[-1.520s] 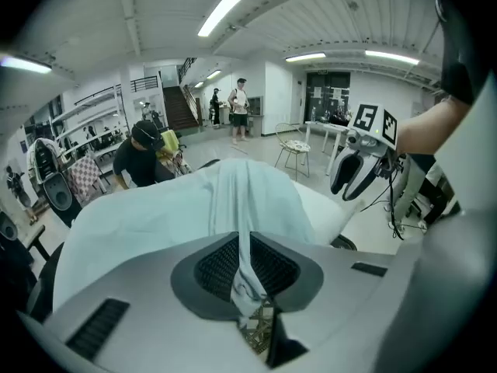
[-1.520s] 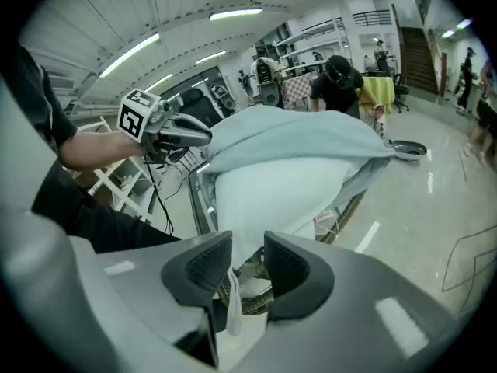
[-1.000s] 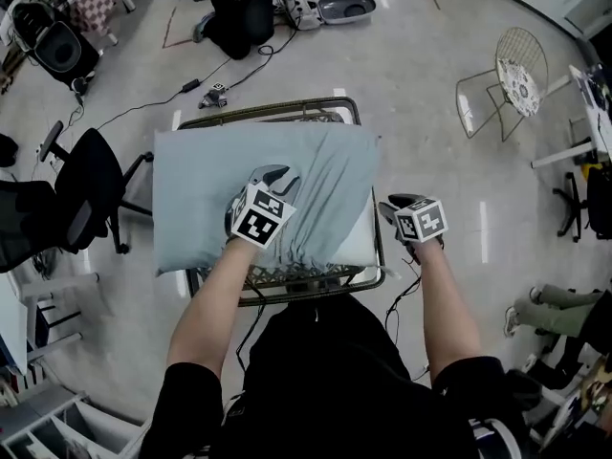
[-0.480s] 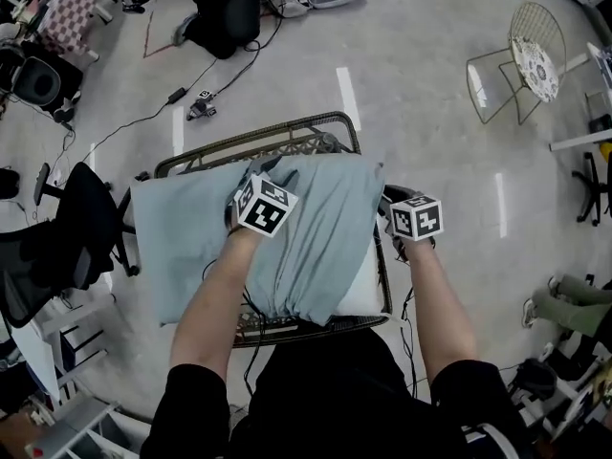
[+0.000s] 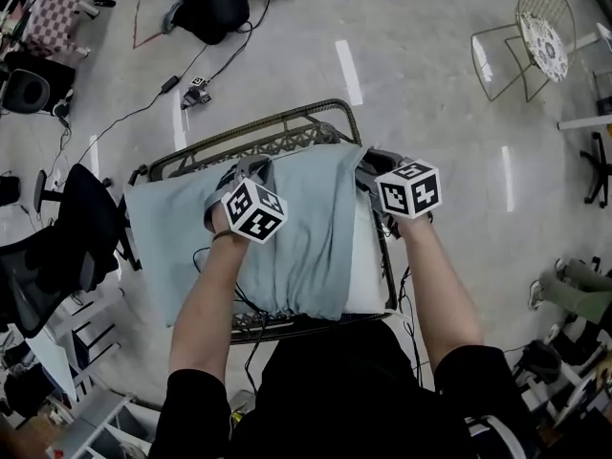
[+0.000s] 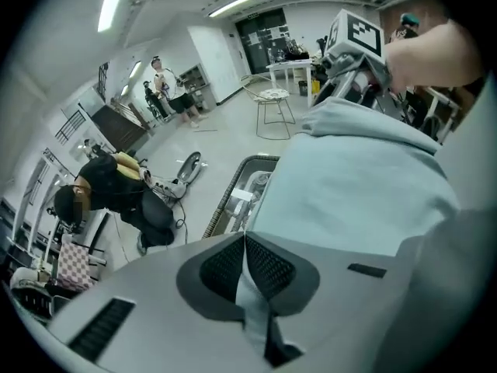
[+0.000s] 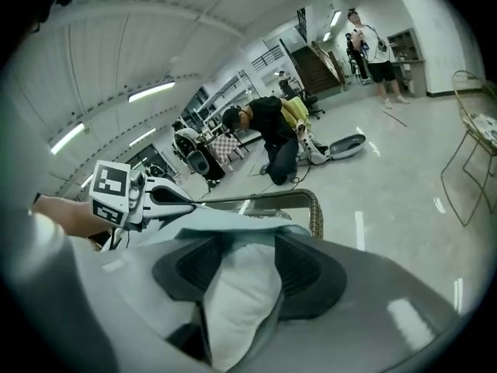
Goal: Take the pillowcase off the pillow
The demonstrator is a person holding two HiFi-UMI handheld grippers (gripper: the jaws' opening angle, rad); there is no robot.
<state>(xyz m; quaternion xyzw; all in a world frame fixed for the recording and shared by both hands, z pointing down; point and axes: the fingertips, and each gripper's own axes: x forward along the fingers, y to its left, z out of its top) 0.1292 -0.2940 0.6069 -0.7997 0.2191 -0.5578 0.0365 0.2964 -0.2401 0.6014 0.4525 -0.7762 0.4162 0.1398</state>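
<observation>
You have no words or numbers to read, only square markers [image 5: 253, 210] on your left gripper [image 6: 247, 243] and right gripper [image 7: 247, 259].

The person wears a black short-sleeved top [image 5: 325, 385]. The left gripper [image 6: 247, 247] and right gripper [image 7: 241, 270] have grey shells, dark textured pads [image 6: 223, 266] and black-and-white marker cubes [image 5: 253, 210].

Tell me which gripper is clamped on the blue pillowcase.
The left gripper: shut on a fold of pillowcase. The right gripper, jaws just opening, straddles the white pillow instead.
</observation>
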